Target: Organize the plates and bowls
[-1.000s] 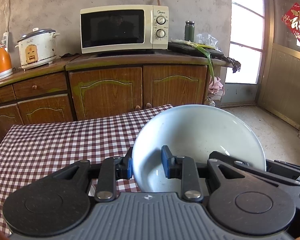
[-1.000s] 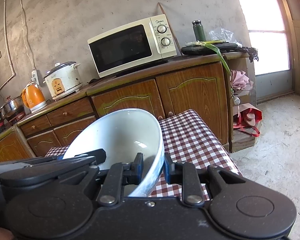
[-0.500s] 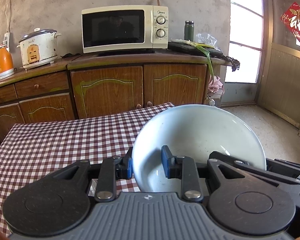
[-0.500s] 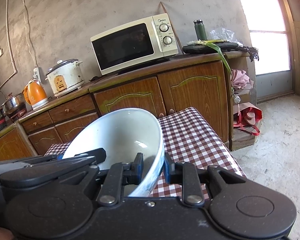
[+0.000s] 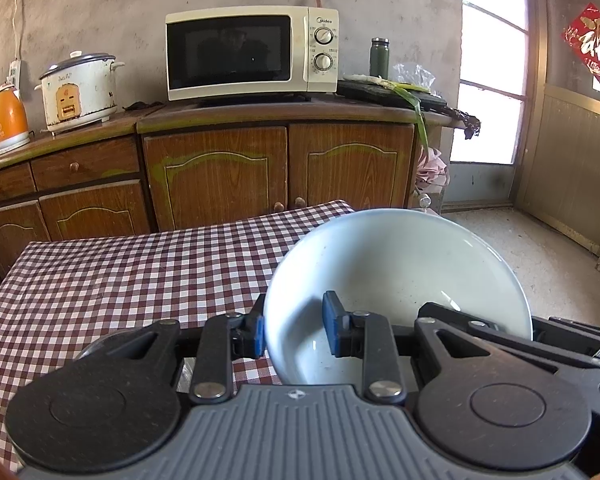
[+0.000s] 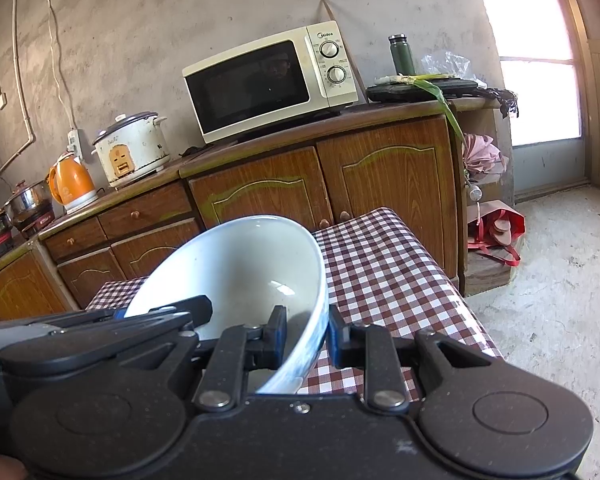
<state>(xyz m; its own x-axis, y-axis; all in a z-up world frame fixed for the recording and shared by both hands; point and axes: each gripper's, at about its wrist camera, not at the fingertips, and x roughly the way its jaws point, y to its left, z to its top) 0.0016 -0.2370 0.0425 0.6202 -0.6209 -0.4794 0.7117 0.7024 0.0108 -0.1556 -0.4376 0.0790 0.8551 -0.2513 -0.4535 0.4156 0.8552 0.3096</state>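
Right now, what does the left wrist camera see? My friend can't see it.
The left hand-held gripper pinches the rim of a white bowl above a table with a red-checked cloth. The right hand-held gripper grips the bowl's other side. Behind are wooden cabinets with a microwave on top.

Between your two tongs sits the bowl (image 5: 396, 276): your left gripper (image 5: 293, 330) pinches its left rim, your right gripper (image 6: 305, 336) its right rim. Under and ahead of both lies the table (image 5: 120, 276), reaching out left of the bowl. Beyond the table stands the cabinet (image 5: 220, 172). On it, straight ahead, is the microwave (image 5: 252, 52); left of that the rice cooker (image 5: 80, 90), then the kettle (image 5: 4, 120); right of it the flask (image 5: 379, 58).
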